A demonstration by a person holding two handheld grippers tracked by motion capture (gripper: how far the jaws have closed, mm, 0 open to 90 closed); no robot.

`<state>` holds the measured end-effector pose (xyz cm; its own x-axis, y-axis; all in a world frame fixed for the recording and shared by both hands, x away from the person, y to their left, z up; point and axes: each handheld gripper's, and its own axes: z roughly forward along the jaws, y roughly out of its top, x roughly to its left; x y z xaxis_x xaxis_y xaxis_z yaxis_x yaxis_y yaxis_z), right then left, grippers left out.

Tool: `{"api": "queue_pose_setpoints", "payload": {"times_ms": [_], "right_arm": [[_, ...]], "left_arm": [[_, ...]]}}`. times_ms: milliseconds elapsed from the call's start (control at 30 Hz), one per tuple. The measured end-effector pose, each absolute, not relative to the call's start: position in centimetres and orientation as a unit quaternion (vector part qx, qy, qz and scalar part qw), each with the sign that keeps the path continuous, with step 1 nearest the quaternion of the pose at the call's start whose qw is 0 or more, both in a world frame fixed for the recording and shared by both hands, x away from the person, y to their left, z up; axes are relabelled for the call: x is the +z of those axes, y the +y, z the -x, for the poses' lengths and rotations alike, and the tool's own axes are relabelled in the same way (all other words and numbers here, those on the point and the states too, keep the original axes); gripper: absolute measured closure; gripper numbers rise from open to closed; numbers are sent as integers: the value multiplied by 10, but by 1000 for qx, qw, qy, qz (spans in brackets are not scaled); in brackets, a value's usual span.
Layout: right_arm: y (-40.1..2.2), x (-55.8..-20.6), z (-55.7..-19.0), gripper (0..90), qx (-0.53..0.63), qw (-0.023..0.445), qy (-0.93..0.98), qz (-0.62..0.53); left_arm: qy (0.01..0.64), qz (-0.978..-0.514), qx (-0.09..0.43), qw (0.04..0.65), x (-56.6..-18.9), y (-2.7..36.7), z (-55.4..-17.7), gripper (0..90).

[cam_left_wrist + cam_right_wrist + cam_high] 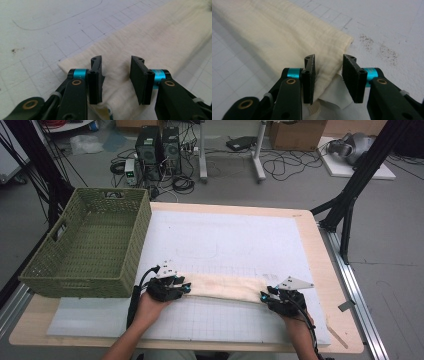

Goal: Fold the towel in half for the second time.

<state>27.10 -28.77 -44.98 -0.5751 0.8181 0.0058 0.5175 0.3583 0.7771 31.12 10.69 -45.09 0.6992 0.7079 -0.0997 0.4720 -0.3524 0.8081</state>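
Low in the frame, the left claw (183, 288) and right claw (265, 295) stand part-open astride opposite ends of the folded cream cloth strip (222, 287), gripping nothing yet, apparently placed to pinch both corners together.

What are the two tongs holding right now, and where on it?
Each of the tongs has an end of the folded cream cloth between its jaws: left tongs the left end, right tongs the right; a firm pinch cannot be told.

cloth (225, 287) | cream, folded long strip | flat on mat, apparently
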Motion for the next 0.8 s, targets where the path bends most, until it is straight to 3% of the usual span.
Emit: {"api": "queue_pose_setpoints", "payload": {"times_ms": [600, 800], "right_arm": [[-290, -451, -274, 614, 386, 188, 800, -420], [-290, -451, -275, 527, 383, 193, 797, -425]], "left_arm": [[363, -814, 149, 429, -451, 105, -310, 675], [363, -805, 137, 449, -450, 111, -309, 622]]}}
